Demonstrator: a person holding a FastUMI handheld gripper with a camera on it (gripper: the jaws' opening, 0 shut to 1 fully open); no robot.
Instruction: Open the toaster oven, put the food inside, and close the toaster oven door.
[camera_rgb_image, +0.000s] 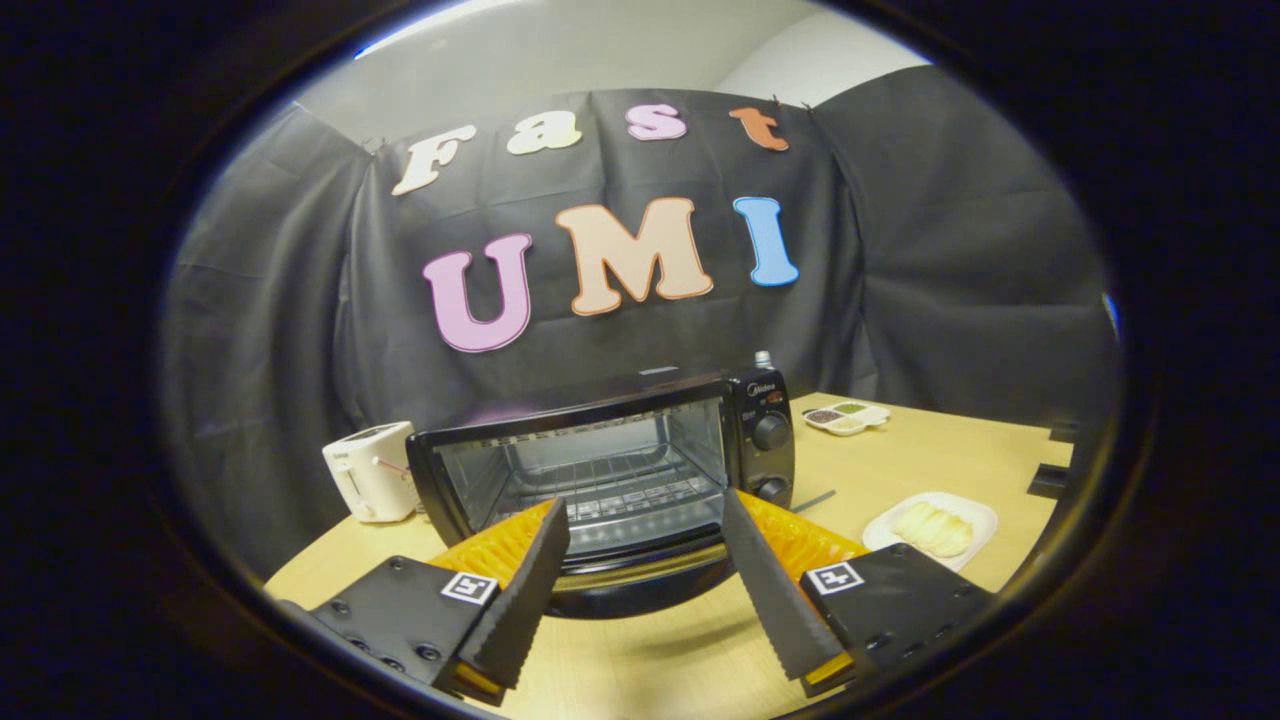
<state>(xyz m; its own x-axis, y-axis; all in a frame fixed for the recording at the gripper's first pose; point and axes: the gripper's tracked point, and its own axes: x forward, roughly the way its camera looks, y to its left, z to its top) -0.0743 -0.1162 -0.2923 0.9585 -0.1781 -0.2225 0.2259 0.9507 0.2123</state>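
toaster oven sits on the worktop, door looks shut, wire rack inside and no food on it. pale food on a white plate off to its right, small sectioned dish with seasonings further back. white toaster left. jaws spread wide, grasping nothing, just in front of the oven door.

Fisheye camera rides on tongs, looks forward along both fingers — spread wide, gripping nothing. Low over worktop, facing toaster oven close ahead — door down, booth wall behind, plate of food right of fingers.
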